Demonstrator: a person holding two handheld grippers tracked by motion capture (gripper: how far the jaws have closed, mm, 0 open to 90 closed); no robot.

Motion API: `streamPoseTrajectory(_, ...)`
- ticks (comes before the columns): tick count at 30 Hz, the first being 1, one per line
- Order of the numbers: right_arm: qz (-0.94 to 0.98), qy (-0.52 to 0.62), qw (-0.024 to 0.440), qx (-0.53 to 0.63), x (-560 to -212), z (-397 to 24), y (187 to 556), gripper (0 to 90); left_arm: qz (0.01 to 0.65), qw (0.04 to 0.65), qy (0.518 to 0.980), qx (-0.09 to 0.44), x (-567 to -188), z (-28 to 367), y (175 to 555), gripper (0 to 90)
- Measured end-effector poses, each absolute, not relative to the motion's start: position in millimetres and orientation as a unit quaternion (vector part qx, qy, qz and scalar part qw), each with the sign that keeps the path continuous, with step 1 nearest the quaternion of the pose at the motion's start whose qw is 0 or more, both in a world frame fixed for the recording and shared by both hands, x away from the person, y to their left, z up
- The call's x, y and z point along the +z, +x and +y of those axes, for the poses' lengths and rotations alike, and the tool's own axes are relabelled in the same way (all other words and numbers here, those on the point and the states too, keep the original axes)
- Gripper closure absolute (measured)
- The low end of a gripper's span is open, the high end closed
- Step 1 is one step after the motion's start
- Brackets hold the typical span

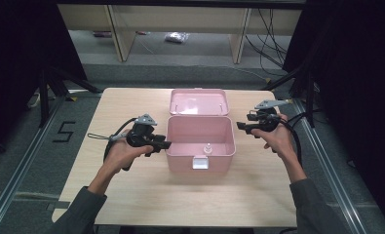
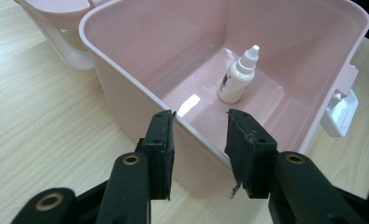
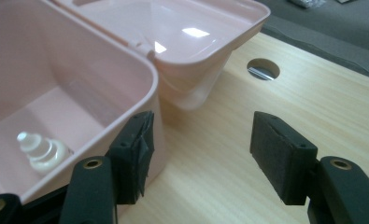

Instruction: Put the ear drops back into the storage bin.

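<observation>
A recording lab. Black curtains (image 1: 14, 58) flank a wooden table (image 1: 131, 195). Tripod legs (image 1: 51, 92), floor rails (image 1: 19, 165) and loose cables (image 1: 273, 44) surround it.

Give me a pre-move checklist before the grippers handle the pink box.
1. Lid of the pink plastic box open, hinged back flat: ok.
2. Small white dropper bottle upright inside, near the latch wall: ok.
3. Left gripper straddling the box's side wall, pads not pressing: ok.
4. Right gripper open beside the opposite wall, gripping nothing: ok.
5. White front latch undone: ok.
6. Light wooden table bare around the box: ok.
</observation>
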State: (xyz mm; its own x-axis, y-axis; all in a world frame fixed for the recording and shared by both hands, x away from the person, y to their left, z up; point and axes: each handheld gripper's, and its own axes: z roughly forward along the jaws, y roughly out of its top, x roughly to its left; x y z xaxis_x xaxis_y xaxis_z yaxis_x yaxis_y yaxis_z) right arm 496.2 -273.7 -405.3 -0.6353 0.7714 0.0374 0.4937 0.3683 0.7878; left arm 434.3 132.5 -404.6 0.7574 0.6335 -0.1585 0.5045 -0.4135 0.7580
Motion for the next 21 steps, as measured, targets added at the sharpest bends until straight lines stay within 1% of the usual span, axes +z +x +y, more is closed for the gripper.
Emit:
streamPoseTrajectory(2,0.810,0.384,0.187,0.403,-402.8,-273.4,501.9,40.8,0.333,0.413,0.844,0.077,-403.7,134.0,435.0,61.3)
streamPoseTrajectory(4,0.806,0.392,0.179,0.405,-399.3,-270.7,504.9,41.1,0.334,0.414,0.843,0.079,-403.6,133.9,435.6,61.2)
streamPoseTrajectory(6,0.806,0.390,0.189,0.404,-396.0,-268.2,509.7,41.1,0.333,0.412,0.844,0.081,-403.6,133.5,437.7,60.5)
streamPoseTrajectory(7,0.806,0.391,0.180,0.406,-394.6,-266.7,511.8,41.1,0.336,0.413,0.843,0.079,-403.5,132.7,439.6,59.8)
streamPoseTrajectory(9,0.804,0.392,0.193,0.405,-393.2,-264.3,516.2,41.1,0.338,0.410,0.843,0.084,-403.0,131.5,444.3,59.5)
streamPoseTrajectory(10,0.801,0.400,0.187,0.403,-392.1,-263.0,516.3,41.1,0.343,0.407,0.842,0.087,-403.0,130.0,448.1,59.4)
streamPoseTrajectory(12,0.804,0.392,0.193,0.403,-390.7,-262.8,521.8,41.1,0.348,0.401,0.843,0.090,-402.8,129.0,454.7,58.7)
streamPoseTrajectory(15,0.800,0.406,0.183,0.402,-389.8,-258.9,526.4,41.1,0.354,0.401,0.840,0.090,-403.3,128.1,461.8,57.9)
streamPoseTrajectory(19,0.798,0.410,0.184,0.402,-390.7,-253.1,532.8,41.6,0.359,0.397,0.840,0.092,-402.3,127.2,472.5,58.4)
streamPoseTrajectory(20,0.801,0.401,0.192,0.401,-391.7,-252.8,535.1,41.7,0.361,0.393,0.841,0.093,-401.7,126.7,474.7,58.4)
streamPoseTrajectory(21,0.801,0.408,0.185,0.398,-390.1,-251.5,535.4,41.8,0.361,0.389,0.842,0.095,-401.6,126.0,476.8,58.4)
